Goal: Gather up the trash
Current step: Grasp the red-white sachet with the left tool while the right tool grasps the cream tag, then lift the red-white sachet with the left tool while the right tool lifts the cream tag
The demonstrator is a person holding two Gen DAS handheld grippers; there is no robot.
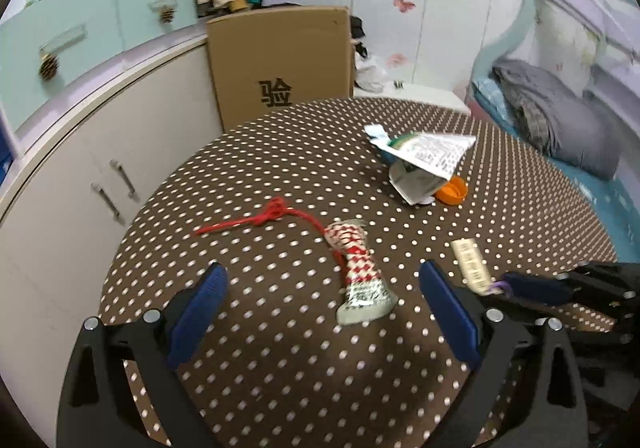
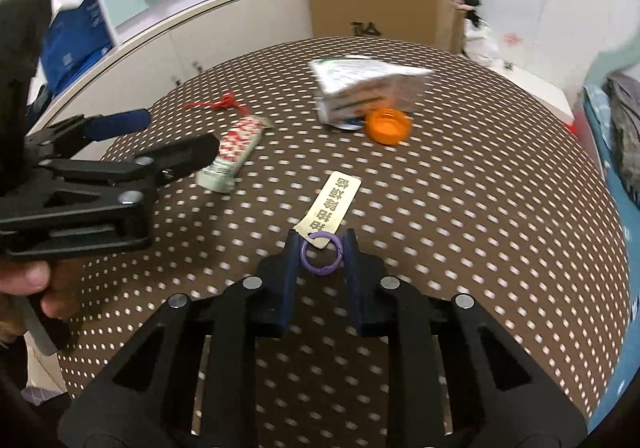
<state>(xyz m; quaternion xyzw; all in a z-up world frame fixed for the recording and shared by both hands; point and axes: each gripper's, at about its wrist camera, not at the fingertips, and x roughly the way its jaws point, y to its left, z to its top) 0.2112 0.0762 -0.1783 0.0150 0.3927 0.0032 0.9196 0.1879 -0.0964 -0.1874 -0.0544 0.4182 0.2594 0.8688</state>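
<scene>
- Purple ring [image 2: 320, 253] of the tag [image 2: 331, 209] sits pinched between my right gripper [image 2: 320, 248] fingers, for lifting off the table [image 2: 480, 248].
- My left gripper [image 1: 320, 284] hangs with fingers apart around the wrapper [image 1: 358, 276], ready to grab.

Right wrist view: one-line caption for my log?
Right gripper closes around purple ring of cream tag on polka-dot table.

Two fisheye views are given, each looking forward along a gripper and down at a dotted surface [image 1: 280, 348] from close above. The left wrist view is taken from the near edge, facing a cardboard box [image 1: 280, 60] beyond the far edge. The right wrist view is set further right, facing the same way. Shared by both are the surface, the box and an orange cap [image 2: 388, 125].
</scene>
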